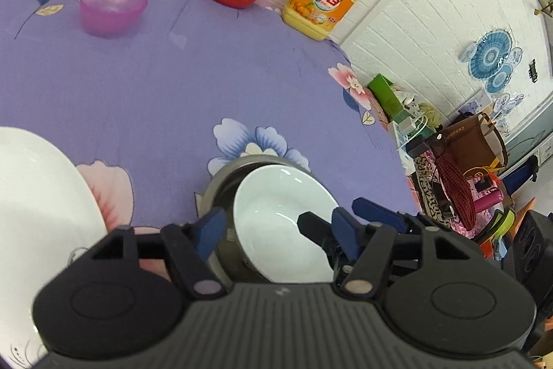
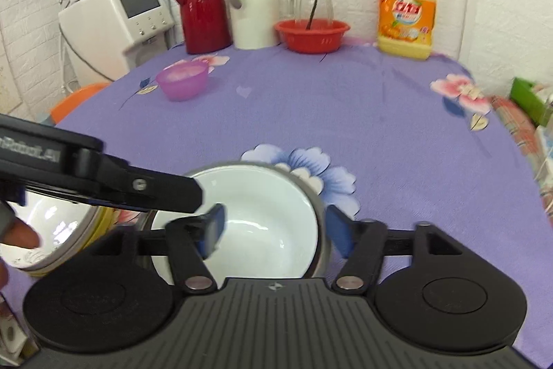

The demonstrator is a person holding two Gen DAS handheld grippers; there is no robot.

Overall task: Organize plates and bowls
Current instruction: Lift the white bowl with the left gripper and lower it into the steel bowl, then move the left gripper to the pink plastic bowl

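- We take the white bowl (image 2: 242, 217) as landmark; it sits nested inside a grey metal bowl (image 2: 319, 213) on the purple floral tablecloth (image 2: 311, 113).
- The right gripper (image 2: 273, 230) stands released, its blue fingers straddling the nested pair, one over the white interior, one outside the metal rim.
- The left gripper (image 1: 276, 230) is likewise spread wide, with its fingers either side of the white bowl.
- A white plate (image 1: 38, 213) lies left of the bowl, near it.
- Far behind the bowl we note a purple bowl (image 2: 182, 81), a red basket (image 2: 312, 35) and a yellow detergent bottle (image 2: 406, 11).
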